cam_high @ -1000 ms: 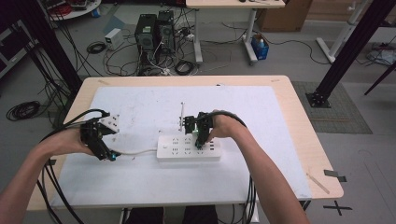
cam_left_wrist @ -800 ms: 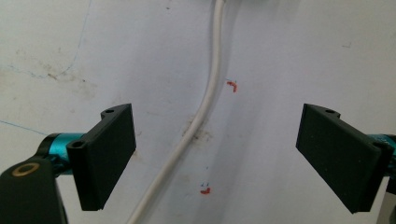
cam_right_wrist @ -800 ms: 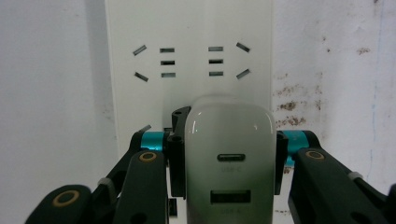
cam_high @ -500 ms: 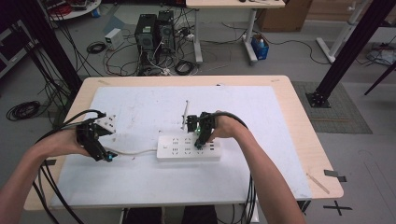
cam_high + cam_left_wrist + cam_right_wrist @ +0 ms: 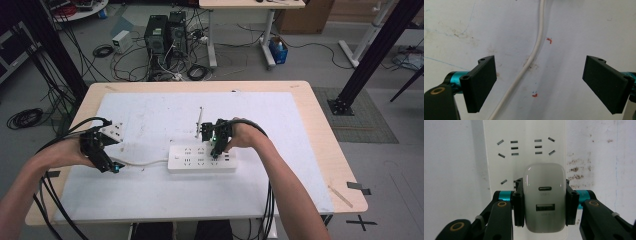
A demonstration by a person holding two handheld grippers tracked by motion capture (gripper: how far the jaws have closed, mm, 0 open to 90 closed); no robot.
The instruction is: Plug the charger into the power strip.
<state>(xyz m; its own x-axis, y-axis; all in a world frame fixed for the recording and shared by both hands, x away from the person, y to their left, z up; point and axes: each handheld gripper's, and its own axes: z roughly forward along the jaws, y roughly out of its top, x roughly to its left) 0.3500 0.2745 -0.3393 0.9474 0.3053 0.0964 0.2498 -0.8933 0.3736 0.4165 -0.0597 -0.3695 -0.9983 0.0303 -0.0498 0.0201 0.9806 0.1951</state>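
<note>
White charger (image 5: 543,197) sits between my right gripper's (image 5: 543,202) jaws, just easing open, over the power strip (image 5: 524,150); my left gripper (image 5: 537,85) gapes wide above the cord (image 5: 534,50).

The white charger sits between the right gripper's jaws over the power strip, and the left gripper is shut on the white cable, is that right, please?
Not quite: the left gripper is open, its jaws standing wide apart on either side of the white cable without touching it, as the left gripper view shows. The white charger does sit between the right gripper's jaws over the power strip.
</note>
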